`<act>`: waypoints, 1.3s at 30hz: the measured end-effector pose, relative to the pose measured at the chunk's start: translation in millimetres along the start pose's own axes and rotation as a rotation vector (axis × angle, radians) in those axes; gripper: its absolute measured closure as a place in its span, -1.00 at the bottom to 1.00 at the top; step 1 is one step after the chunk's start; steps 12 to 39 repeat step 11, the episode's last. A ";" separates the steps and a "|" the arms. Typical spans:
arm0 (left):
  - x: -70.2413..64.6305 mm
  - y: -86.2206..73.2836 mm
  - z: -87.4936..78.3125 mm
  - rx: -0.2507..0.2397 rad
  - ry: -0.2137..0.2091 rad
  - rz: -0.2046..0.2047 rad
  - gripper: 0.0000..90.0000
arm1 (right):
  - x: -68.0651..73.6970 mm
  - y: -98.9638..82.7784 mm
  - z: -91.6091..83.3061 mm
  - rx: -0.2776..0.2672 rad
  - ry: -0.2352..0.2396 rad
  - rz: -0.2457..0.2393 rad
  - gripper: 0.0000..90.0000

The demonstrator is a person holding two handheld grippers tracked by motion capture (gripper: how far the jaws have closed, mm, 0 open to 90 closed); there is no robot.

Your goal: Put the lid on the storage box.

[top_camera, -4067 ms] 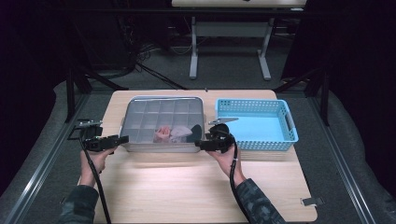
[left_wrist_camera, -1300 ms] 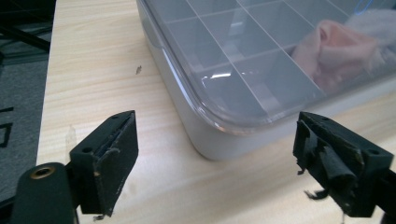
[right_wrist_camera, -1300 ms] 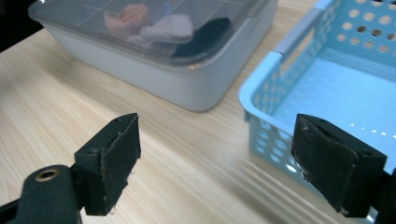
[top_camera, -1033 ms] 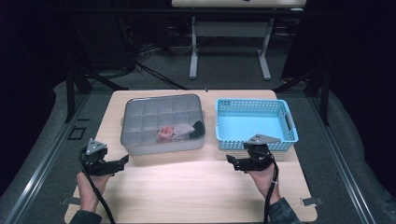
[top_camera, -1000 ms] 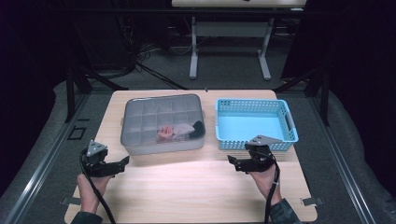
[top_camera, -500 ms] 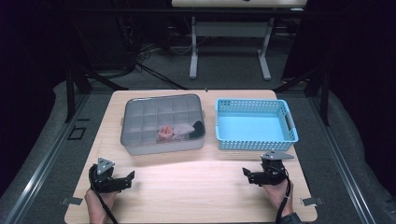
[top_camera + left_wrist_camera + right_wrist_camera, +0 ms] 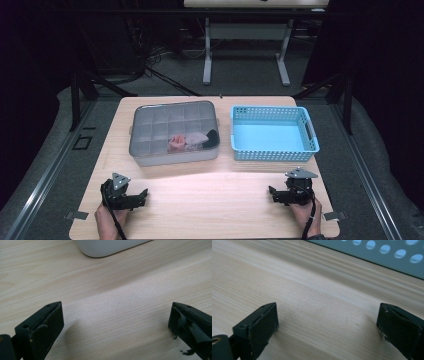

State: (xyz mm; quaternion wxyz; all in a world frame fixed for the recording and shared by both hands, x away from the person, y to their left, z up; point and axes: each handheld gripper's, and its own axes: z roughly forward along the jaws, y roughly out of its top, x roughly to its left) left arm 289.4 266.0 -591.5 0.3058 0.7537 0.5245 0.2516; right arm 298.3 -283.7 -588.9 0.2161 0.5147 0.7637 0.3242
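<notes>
High view: the left gripper (image 7: pixel 141 194) and right gripper (image 7: pixel 272 194) rest low on the wooden table (image 7: pixel 210 210), well apart from the lidded grey container (image 7: pixel 174 132) and blue basket (image 7: pixel 273 133).

Left gripper view: jaws, just opened further, stand wide and empty; the container's corner (image 7: pixel 110 246) lies ahead.

Right gripper view: jaws likewise, wide and empty, the basket's perforated wall (image 7: pixel 387 255) ahead.

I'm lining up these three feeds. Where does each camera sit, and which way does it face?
High view: above the near table edge, looking forward and down; forearms, left gripper, right gripper.
Left gripper view: on that gripper, facing the grey lidded box over open jaws.
Right gripper view: on that gripper, facing the blue basket over open jaws.
Shared: the wooden table, box and basket.
</notes>
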 end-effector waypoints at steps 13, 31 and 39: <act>4.0 0.7 2.6 0.019 -0.032 -0.053 -0.99 | 0.3 0.0 0.7 0.000 -0.006 0.010 -0.95; 4.0 0.7 2.6 0.019 -0.032 -0.053 -0.99 | 0.3 0.0 0.7 0.000 -0.006 0.010 -0.95; 4.0 0.7 2.6 0.019 -0.032 -0.053 -0.99 | 0.3 0.0 0.7 0.000 -0.006 0.010 -0.95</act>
